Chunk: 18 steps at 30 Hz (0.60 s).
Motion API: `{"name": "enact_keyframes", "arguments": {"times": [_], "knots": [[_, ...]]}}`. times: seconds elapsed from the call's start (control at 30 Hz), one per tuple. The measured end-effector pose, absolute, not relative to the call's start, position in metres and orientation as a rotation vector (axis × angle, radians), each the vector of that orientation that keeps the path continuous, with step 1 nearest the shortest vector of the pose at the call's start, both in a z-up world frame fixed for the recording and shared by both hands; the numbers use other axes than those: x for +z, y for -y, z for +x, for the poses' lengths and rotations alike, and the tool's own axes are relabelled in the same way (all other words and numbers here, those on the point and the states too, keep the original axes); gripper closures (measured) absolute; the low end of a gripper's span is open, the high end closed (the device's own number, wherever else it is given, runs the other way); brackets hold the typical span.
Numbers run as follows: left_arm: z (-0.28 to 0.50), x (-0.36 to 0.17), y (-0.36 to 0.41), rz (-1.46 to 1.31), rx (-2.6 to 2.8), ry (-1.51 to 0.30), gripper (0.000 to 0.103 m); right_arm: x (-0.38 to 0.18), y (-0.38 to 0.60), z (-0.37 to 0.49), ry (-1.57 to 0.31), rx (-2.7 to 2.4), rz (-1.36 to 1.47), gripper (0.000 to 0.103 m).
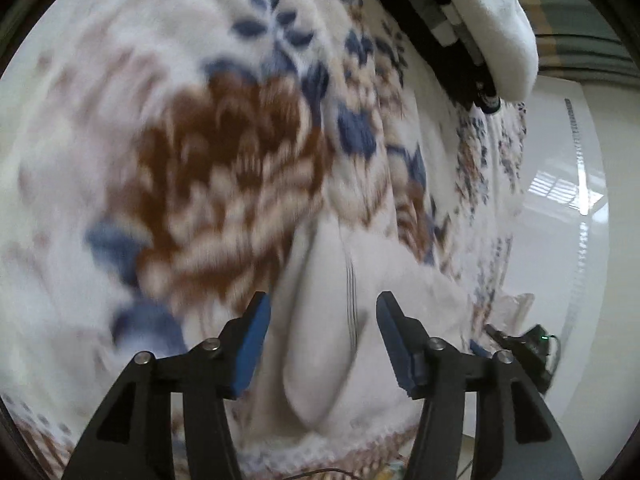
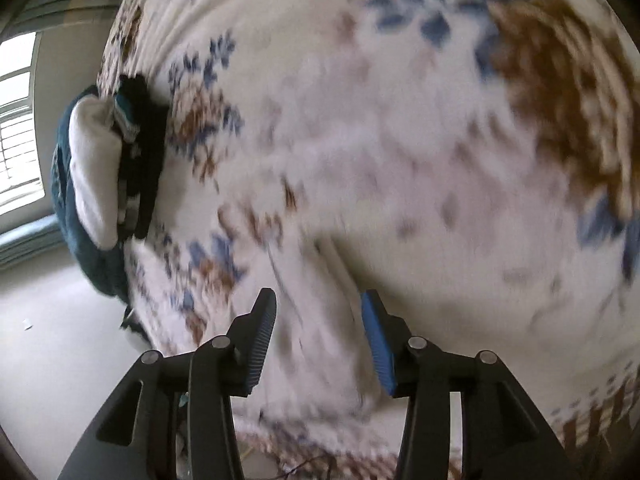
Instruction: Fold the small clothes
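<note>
Holding our left gripper [image 1: 322,340] wide open, we hover right over a small white cloth [image 1: 320,328] with thin dark stripes. It looks like a sock, but the picture is blurry, so we cannot be sure. The cloth lies between the two blue pads [image 1: 252,344] and nothing is pinched yet.

Our right gripper [image 2: 318,340] is open too, and it holds nothing. Under it we see only a blurry pale strip of the same kind of cloth on the flowered blanket [image 2: 400,140].

The white cloth rests on that soft blanket [image 1: 180,140], near its front edge, the edge closest to us. The blanket has big brown and blue flowers.

Farther away, at the left edge of the blanket in the right view, a pile of other small clothes [image 2: 104,168] sits together: some white, some black, some dark blue-green. In the left view, at the top, we see white and dark cloth [image 1: 496,24], maybe the same pile. Past the blanket's edge is a shiny pale floor [image 1: 580,240].

We think we are at the start of a fold for this piece. Next we would need to lower the left pads, close them on one end of the cloth, and bring that end over the other. The fuzzy blanket could get pinched along with it, so we would need to grab just the cloth.
</note>
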<state>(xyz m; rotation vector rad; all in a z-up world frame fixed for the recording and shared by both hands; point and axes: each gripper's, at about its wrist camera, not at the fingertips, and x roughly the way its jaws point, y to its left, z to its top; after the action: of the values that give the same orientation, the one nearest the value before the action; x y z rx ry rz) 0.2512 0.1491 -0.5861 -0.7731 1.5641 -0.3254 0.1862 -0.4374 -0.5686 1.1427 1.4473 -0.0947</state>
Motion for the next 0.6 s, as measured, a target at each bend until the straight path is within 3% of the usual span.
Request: {"name": "enact_keyframes", "arguments": {"times": [0.13,0.17,0.23,0.37,0.53,0.6], "knots": [[0.226,-0.594,-0.142,-0.808,-0.298,-1.571,0.053,-0.584,0.422,0.162,-1.506,-0.060,1.150,0.060],[0.223,-0.594,-0.142,-0.796,-0.280,-1.560,0.067,-0.589,0.417,0.156,-1.505,-0.064,1.154,0.078],[0.218,-0.594,-0.141,-0.784,-0.269,-1.542,0.099,-0.594,0.412,0.149,-1.504,-0.076,1.155,0.094],[0.214,-0.594,-0.140,-0.722,-0.235,-1.519,0.099,-0.598,0.418,0.141,-1.463,-0.177,1.141,0.098],[0.215,-0.600,-0.143,-0.797,-0.298,-1.559,0.094,-0.608,0.416,0.150,-1.516,-0.150,1.113,0.095],[0.214,-0.595,-0.150,-0.840,-0.326,-1.543,0.070,-0.604,0.414,0.156,-1.517,-0.081,1.133,0.082]]}}
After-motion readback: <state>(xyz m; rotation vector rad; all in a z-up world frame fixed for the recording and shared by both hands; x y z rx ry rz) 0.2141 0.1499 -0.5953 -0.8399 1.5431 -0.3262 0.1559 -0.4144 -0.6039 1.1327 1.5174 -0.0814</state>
